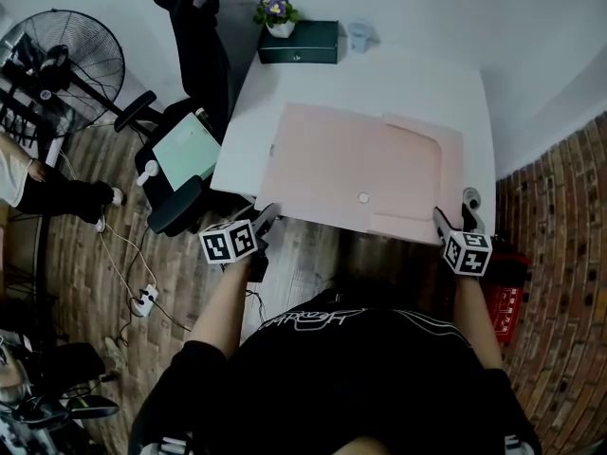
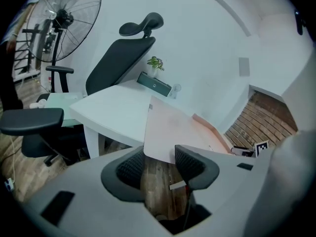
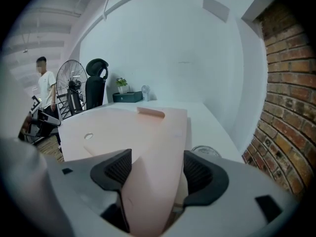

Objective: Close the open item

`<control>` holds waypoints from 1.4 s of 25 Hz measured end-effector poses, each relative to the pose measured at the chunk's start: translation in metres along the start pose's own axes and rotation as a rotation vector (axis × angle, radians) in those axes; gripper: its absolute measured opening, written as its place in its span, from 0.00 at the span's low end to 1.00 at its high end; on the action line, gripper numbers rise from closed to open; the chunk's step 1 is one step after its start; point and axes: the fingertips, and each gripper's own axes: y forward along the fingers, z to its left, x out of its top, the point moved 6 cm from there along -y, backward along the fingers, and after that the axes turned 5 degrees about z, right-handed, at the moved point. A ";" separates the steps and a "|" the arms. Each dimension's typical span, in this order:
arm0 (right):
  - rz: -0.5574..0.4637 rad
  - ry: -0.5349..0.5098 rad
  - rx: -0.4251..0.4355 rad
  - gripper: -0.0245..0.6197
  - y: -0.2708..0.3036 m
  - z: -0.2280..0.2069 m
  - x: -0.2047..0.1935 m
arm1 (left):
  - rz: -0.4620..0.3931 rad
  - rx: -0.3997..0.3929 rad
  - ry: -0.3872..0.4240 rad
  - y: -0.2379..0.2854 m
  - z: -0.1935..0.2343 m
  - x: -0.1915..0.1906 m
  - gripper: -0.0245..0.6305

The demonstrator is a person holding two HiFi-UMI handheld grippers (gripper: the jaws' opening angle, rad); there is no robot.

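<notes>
Pink folder (image 1: 360, 173) lies open at centre frame. Left gripper (image 2: 159, 158) and right gripper (image 3: 154, 166) both released, folder corners between their jaws.

— Head view?
— Looks steeply down from overhead onto the surface (image 1: 398, 83); pink folder (image 1: 351, 164) close at 12 o'clock.
— And the other two?
— Ride low on the left hand-held gripper (image 1: 268, 213) at 7 o'clock and the right hand-held gripper (image 1: 455, 211) at 5, looking out across that same folder, both catching the fan (image 1: 71, 60).
</notes>
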 end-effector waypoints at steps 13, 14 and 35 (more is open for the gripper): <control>0.047 0.027 0.046 0.55 0.003 0.003 0.004 | -0.148 0.070 0.031 -0.043 -0.042 0.026 0.27; 0.050 0.029 0.052 0.55 0.003 0.002 0.004 | -0.162 0.071 0.035 -0.047 -0.048 0.029 0.26; 0.095 0.028 0.226 0.49 0.002 -0.007 0.011 | -0.293 -0.164 0.196 -0.073 -0.201 0.054 0.14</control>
